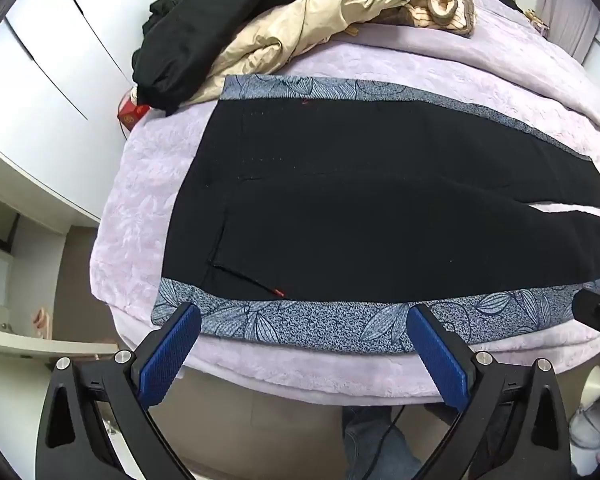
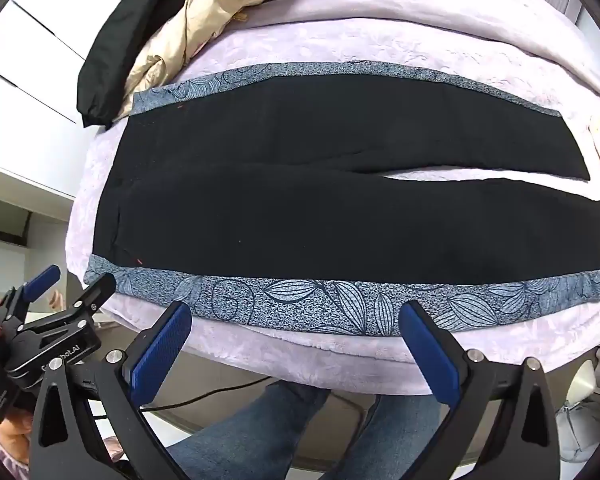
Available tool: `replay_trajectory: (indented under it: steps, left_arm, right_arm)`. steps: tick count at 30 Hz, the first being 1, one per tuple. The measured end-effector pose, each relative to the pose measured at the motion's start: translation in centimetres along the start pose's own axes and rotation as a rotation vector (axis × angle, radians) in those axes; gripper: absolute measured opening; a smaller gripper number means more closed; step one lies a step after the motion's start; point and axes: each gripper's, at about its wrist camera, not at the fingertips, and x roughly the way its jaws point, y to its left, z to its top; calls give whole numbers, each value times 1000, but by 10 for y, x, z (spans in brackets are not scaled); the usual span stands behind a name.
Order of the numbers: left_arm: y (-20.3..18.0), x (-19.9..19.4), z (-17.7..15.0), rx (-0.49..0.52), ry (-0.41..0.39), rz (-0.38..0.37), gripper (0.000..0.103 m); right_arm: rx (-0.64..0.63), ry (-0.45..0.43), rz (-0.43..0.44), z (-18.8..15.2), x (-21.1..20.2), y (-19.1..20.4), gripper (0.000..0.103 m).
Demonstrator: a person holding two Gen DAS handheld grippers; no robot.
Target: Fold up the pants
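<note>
Lilac bedspread [image 1: 148,184] below, black pants [image 2: 300,220] spread flat across it, legs to the right — left gripper [image 1: 304,320] and right gripper [image 2: 296,318] both gaping wide, empty, at the near patterned side-band — pinch blanket too and the fold drags.

A home bedroom: a bed [image 1: 340,64] under a lilac quilted cover, clothes [image 1: 236,36] heaped at its far end, white wardrobe doors [image 1: 40,92] at left.
</note>
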Motion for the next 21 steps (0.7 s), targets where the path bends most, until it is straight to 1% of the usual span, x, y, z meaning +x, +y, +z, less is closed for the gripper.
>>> replay_trajectory:
  steps: [1, 2, 3, 4, 5, 6, 7, 8, 10, 13, 16, 21]
  left_arm:
    - [5, 2, -4, -9, -1, -23, 103]
    - [5, 4, 0, -13, 21, -21, 103]
    - [6, 4, -1, -13, 17, -14, 103]
    - [5, 6, -5, -26, 8, -12, 103]
    - [6, 7, -7, -30, 9, -11, 103]
    - [7, 10, -7, -39, 19, -10, 103]
    - [7, 9, -9, -36, 16, -11, 103]
    - [7, 9, -4, -39, 23, -12, 103]
    - [9, 5, 0, -45, 9, -2, 103]
    - [12, 2, 1, -55, 1, -8, 103]
    - [12, 4, 0, -58, 19, -44, 103]
    - [11, 1, 0, -47, 6, -32, 103]
  right_arm:
    - [-2, 8, 1, 1, 2, 2, 103]
    - [-5, 17, 6, 1, 4, 4, 103]
    - [-9, 28, 11, 2, 6, 7, 103]
    - [-2, 24, 56, 2, -1, 7, 103]
    - [-6, 28, 46, 4, -1, 9, 103]
    - [-12, 9, 41, -3, 0, 9, 103]
    - [-13, 10, 30, -2, 0, 10, 103]
    - [-11, 10, 22, -2, -1, 11, 103]
    - [-5, 18, 28, 0, 1, 12, 103]
    - [0, 22, 25, 0, 1, 11, 103]
    - [-2, 22, 19, 0, 0, 11, 103]
    - [2, 29, 0, -2, 0, 16, 103]
